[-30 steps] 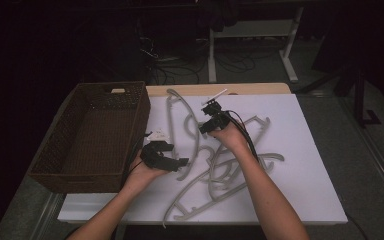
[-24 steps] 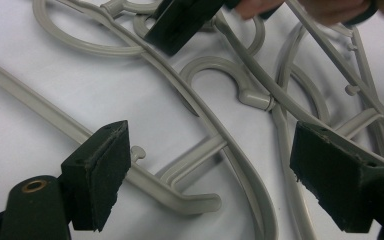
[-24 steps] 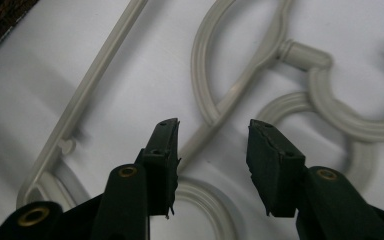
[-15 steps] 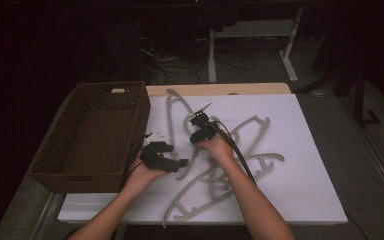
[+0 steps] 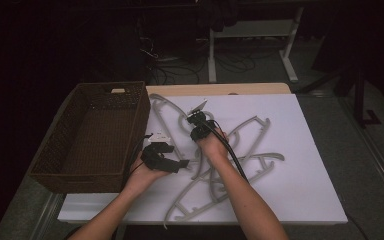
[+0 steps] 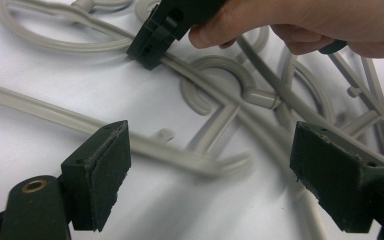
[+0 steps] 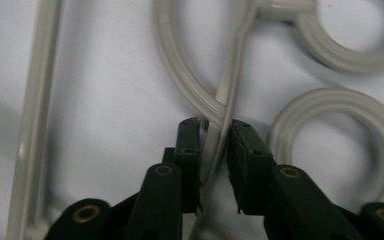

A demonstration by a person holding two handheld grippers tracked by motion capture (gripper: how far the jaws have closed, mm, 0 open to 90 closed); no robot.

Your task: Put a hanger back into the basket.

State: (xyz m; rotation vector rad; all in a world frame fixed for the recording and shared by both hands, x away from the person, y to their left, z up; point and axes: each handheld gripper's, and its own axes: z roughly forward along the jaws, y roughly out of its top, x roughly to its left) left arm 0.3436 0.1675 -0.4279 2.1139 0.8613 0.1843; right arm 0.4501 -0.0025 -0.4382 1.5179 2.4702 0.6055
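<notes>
Several grey plastic hangers (image 5: 252,134) lie tangled on the white table (image 5: 305,175). My right gripper (image 5: 196,120) points down at the pile's upper middle. Its jaws have just been closing, and in the right gripper view they (image 7: 214,127) pinch a thin hanger bar (image 7: 232,75) where it meets a curved arm. My left gripper (image 5: 180,164) hovers low beside the basket, open, and its pads (image 6: 100,175) stand wide apart over a hanger arm (image 6: 190,155) without touching it. The left gripper view also catches the right gripper (image 6: 150,47) and its hand above a hook (image 6: 215,70).
A brown wicker basket (image 5: 144,112), nothing visible inside it, stands at the table's left, close to my left hand. Hanger arms spread toward the front edge and right of centre. Bare white tabletop lies at the far right.
The right gripper has moved left and down onto the hanger pile, and its jaws have closed on a bar. The left hand and its gripper have stayed where they were.
</notes>
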